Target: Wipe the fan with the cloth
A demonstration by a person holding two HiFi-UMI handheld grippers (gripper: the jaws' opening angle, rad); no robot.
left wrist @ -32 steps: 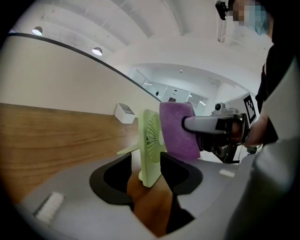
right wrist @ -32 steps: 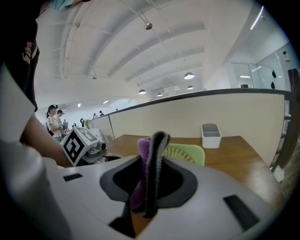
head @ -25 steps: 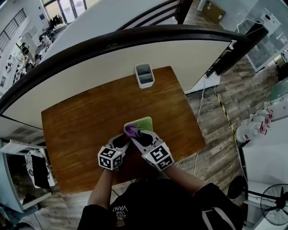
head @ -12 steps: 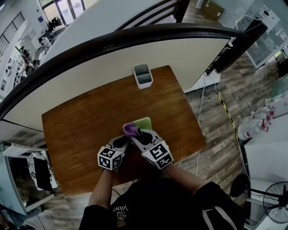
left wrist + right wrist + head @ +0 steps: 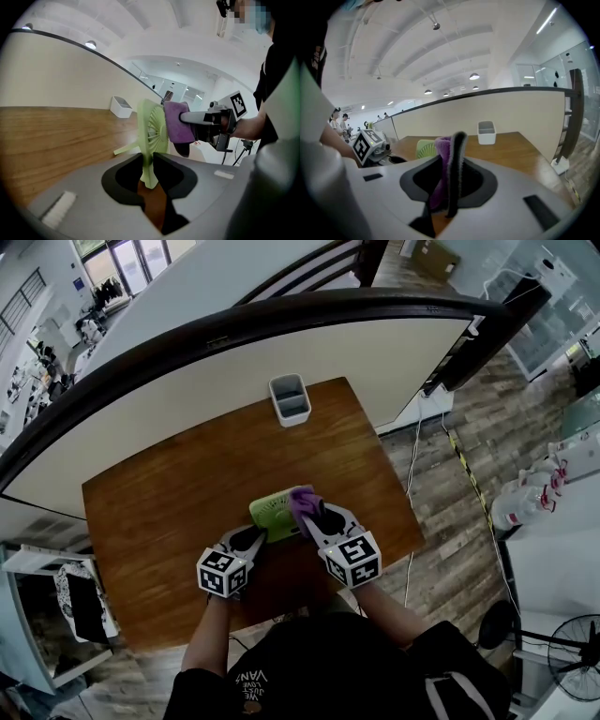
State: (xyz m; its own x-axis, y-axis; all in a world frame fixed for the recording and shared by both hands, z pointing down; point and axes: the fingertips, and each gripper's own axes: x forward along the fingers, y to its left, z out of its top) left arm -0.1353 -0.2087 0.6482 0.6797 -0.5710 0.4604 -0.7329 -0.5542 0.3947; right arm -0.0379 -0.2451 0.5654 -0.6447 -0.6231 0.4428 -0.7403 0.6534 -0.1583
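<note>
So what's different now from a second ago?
The left gripper has just closed its jaws on the edge of the green fan. The right gripper, shut on the purple cloth, slid it across the fan to the right. The grey bin stayed at the far edge of the table.

The left tool (image 5: 253, 538), its jaws wide a second ago, has just closed them on the near edge of the green fan (image 5: 270, 515), now pinched upright between the pads. The right tool (image 5: 307, 510), clamped on the purple cloth (image 5: 302, 500), has swept across the fan from its left side to its right edge. Most of the grille, earlier partly covered by the cloth, now shows. The two tools, side by side before, now sit further apart above the table (image 5: 159, 512).
</note>
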